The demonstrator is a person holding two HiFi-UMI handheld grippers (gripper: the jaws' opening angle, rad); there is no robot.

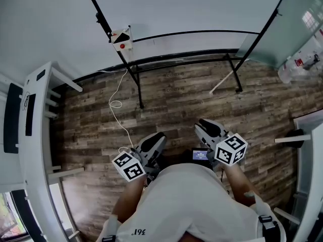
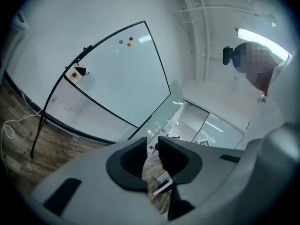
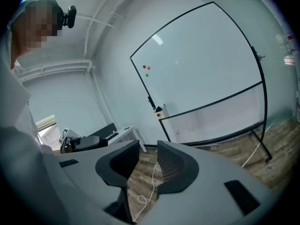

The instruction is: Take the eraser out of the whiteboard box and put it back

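Shirt front (image 1: pixel 186 200) of the person fills the bottom of the head view, with both tools held close before it.

Left gripper (image 1: pixel 155 139): level, jaws only a narrow slit apart, nothing between them; plank floor (image 1: pixel 176 95) shows through the gap.

Right gripper (image 1: pixel 206 128): tilted slightly down, jaws parted about halfway, empty; a white cable (image 3: pixel 150 177) on the floor lies in line with the gap.

Whiteboard (image 1: pixel 202 9): stands well ahead of both grippers, on a black frame.

Whiteboard box (image 1: pixel 121 39): small and white with a red dot, fixed to the board's frame, well ahead of the right gripper and above and to the left of its jaw line. The dark piece seated in the top of the box is judged to be the eraser (image 2: pixel 80 71); it is too small to make out its shape. It is well apart from both grippers, and the task is judged not yet begun.

Handling (judgement): a board eraser is light, with a stiff body and a soft felt face, and is neither fragile nor slippery. Take hold across the narrow width of the exposed upper part, pads on the stiff sides and not on the felt. Draw it out along the box opening, since a sideways pull may shift the small box on the frame.
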